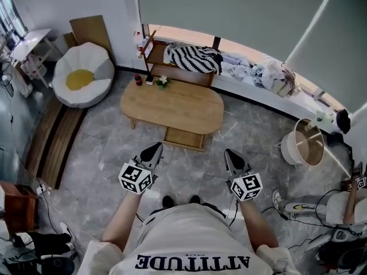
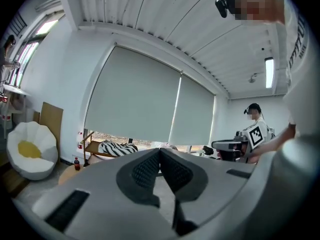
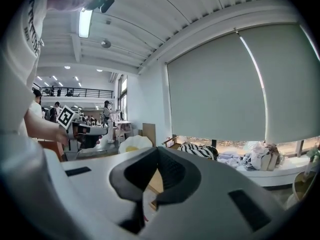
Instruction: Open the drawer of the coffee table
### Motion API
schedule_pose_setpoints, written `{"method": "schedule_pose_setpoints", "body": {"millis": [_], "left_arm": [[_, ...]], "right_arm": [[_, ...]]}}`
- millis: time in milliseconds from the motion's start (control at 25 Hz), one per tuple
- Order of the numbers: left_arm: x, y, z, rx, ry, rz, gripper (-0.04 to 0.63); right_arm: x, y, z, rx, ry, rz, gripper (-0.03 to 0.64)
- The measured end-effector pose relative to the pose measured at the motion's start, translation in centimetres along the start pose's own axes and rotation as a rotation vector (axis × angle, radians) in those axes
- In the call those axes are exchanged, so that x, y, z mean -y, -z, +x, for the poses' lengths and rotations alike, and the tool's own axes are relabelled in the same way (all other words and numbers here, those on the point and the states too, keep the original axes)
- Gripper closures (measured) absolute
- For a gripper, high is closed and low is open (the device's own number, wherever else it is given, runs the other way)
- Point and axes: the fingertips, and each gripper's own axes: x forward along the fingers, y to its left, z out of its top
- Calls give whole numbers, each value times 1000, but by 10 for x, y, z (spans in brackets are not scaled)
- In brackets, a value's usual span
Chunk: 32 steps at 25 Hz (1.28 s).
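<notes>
Left tool [image 2: 160, 151] and right tool [image 3: 157, 151]: jaws closed together, nothing held. Both are held level in mid-air, side by side, aimed at the far surface [image 1: 172, 105] and well apart from it.

Drawer [image 1: 184, 137]: seen projecting under the surface's near edge, judged drawn out. It is faced toward the tools, so reachable from the near side.

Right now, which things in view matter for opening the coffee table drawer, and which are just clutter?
Job in hand:
coffee table
drawer under its near edge
left gripper and right gripper, both shut and empty

Lying about:
white-and-yellow floor seat
striped cloth on the shelf
small plant on the table
bottle by its far corner
round tub
</notes>
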Motion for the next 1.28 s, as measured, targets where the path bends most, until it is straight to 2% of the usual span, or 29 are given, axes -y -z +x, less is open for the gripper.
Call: {"method": "schedule_pose_setpoints", "body": {"millis": [1000,1280], "left_arm": [[-3,-17,5,17,-22,13,575],[-4,-16,-2,22,-22,14,575]], "right_arm": [[26,-11,-12,25,26,33,598],[17,-11,-12,29,21,30,598]]}}
